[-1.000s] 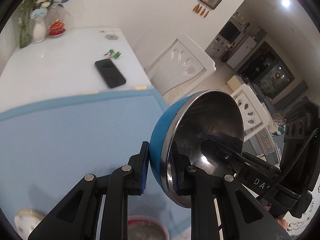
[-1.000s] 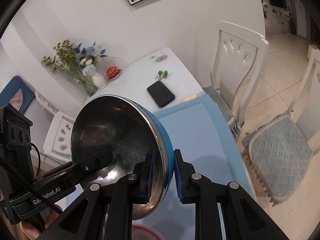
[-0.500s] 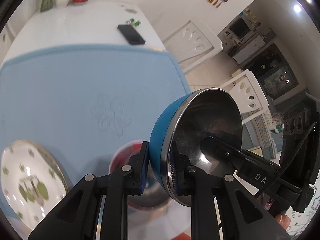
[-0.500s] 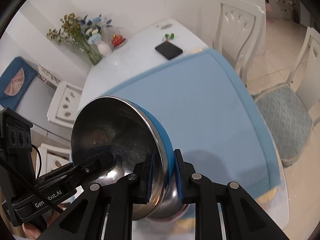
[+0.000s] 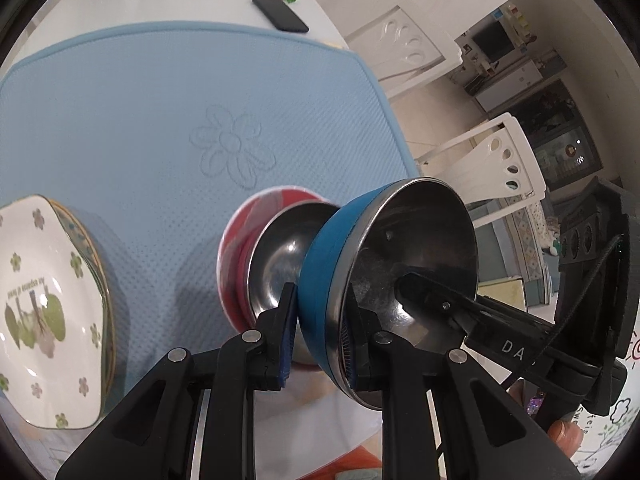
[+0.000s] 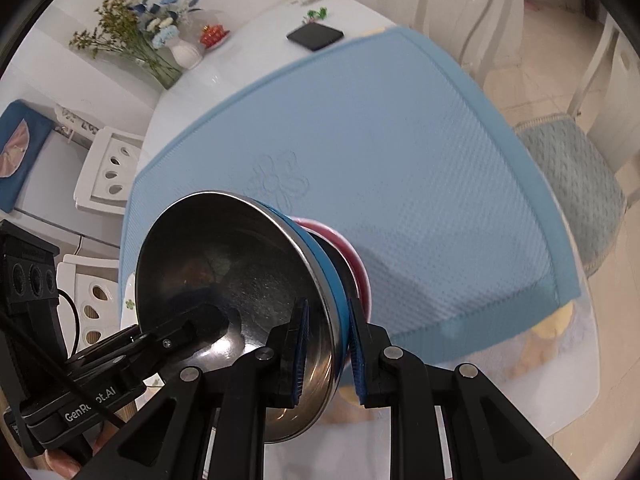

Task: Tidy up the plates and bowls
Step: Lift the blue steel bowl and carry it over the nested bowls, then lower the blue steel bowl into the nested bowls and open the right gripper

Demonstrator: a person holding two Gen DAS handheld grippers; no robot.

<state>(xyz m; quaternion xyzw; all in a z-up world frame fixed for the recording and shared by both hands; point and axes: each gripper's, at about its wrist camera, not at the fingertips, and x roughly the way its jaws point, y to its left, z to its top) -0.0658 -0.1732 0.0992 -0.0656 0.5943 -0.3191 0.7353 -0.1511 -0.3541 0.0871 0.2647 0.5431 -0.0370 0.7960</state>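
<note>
Both pairs of fingers are clamped on the rim of the blue bowl (image 5: 320, 264), the left gripper (image 5: 320, 344) on one side and the right gripper (image 6: 326, 344) on the opposite side, each with one pad inside the steel lining. Over the last second the bowl has come down from above the blue mat (image 5: 160, 120); it now hangs tilted just over the red bowl (image 5: 236, 248) near the table's near edge. Nesting looks imminent, with the floral plates (image 5: 44, 300) stacked to the left.
</note>
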